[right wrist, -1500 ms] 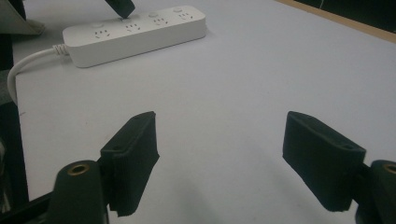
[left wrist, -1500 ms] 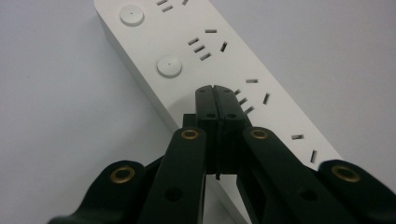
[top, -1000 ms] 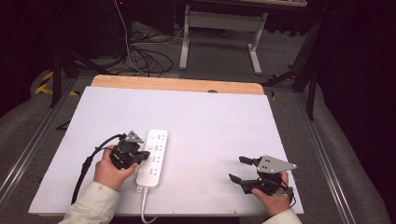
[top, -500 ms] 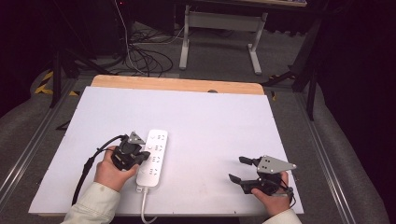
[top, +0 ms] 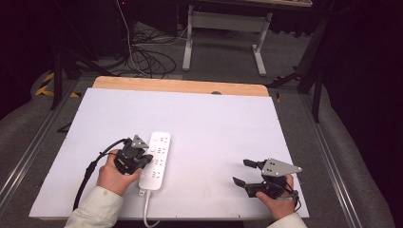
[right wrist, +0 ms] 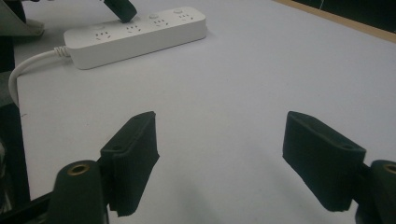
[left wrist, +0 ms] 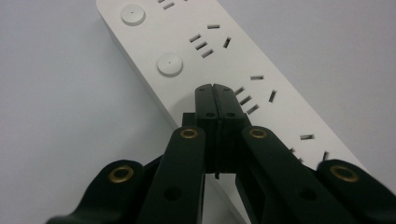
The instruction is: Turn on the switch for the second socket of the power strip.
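On the desk [top: 214, 123], the closed left gripper [left wrist: 215, 88] is pressed tip-down on the strip [top: 157, 159]; the right gripper [top: 247, 173] is held wide open, empty.

**Bright desk, dark room**

The white desk [top: 214, 123] is evenly lit from above, with soft, faint shadows; the surroundings fall into near-black. The high view is slightly soft and grainy. Both gripper views blur up close, with mild colour noise.

Black fingers [left wrist: 215, 100] with brass screws, grey three-cornered plates, beige sleeves [top: 97, 209]
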`<state>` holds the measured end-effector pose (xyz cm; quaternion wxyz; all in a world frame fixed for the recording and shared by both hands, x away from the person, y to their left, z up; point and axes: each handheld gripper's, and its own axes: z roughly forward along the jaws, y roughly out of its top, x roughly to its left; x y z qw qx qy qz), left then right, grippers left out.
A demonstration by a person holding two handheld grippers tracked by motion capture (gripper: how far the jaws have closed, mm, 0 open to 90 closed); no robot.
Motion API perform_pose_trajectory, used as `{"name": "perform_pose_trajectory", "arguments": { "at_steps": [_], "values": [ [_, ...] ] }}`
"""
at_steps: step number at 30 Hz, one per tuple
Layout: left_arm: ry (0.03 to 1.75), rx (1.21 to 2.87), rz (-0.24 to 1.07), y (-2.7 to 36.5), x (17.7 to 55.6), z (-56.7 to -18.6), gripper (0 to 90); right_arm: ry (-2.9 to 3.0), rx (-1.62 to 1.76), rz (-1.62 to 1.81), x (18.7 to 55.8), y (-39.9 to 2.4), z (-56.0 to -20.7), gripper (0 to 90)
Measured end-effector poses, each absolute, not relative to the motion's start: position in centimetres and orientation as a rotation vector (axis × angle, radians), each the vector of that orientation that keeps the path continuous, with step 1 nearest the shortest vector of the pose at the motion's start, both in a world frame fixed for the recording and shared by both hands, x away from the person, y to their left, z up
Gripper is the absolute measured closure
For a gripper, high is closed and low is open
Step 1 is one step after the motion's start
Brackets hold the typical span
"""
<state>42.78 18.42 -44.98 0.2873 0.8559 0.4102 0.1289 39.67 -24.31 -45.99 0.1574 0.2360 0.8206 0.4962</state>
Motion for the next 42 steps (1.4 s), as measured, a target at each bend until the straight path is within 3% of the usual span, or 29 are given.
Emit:
{"name": "perform_pose_trajectory", "arguments": {
  "at_steps": [23, 42],
  "values": [
    [1.128, 2.285, 0.325, 18.4, 42.9, -45.0, 90.0, 2.35, 0.679, 1.419, 39.7, -24.3, -46.0, 26.5],
    [1.059, 2.132, 0.349, 19.8, 41.6, -42.2, 90.0, 2.346, 0.673, 1.425, 39.7, -24.4, -46.0, 26.5]
  ]
}}
